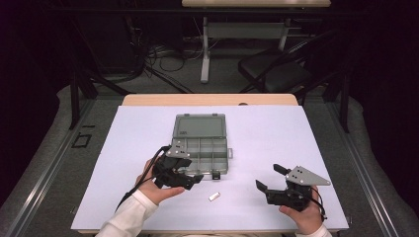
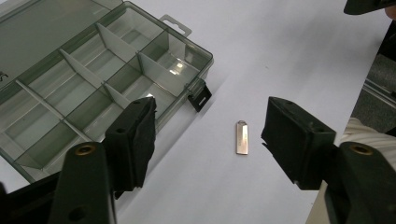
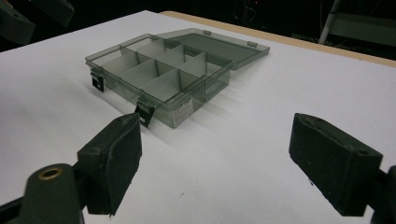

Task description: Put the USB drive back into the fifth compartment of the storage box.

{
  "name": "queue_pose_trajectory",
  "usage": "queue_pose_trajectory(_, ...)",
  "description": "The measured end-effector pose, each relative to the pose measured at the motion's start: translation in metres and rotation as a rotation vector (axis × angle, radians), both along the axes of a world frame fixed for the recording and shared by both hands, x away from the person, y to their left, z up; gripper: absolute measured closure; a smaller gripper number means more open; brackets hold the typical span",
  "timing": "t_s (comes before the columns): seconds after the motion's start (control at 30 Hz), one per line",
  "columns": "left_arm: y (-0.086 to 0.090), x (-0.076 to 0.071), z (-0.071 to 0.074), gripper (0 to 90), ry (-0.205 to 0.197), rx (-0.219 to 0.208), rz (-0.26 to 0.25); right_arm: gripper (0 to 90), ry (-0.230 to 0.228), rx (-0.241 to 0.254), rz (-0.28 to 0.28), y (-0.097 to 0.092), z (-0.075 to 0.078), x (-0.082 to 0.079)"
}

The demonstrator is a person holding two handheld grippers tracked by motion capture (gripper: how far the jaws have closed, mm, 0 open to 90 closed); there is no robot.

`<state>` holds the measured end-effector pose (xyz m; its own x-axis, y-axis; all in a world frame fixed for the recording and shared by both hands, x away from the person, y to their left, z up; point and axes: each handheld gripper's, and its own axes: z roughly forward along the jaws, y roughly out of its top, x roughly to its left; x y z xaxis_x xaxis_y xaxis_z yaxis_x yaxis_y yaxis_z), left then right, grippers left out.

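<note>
USB stick [image 2: 242,137], small and silver, lies flat on the white worktop [image 1: 276,133] just off the compartment box [image 2: 100,88], between my left gripper's [image 2: 209,140] open fingers [image 2: 135,135], its long axis running away from me. My right gripper [image 1: 271,183] hangs open and empty, farther off; left is nearer.

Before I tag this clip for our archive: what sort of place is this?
Probably a lab or recording workspace: a white-topped table lit against a dark room, loose cables on the floor behind, a folding chair, and another desk.
</note>
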<state>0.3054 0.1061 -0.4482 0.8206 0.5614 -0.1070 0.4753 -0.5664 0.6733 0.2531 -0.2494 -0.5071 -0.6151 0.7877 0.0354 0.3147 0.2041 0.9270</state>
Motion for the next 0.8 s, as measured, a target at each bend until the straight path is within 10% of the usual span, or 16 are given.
queue_pose_trajectory(0.8, -0.024, -0.001, -0.014, 50.7, 0.082, 0.027, -0.008, 16.9, 0.01, -0.014, 0.006, 0.001, -0.001, 0.002)
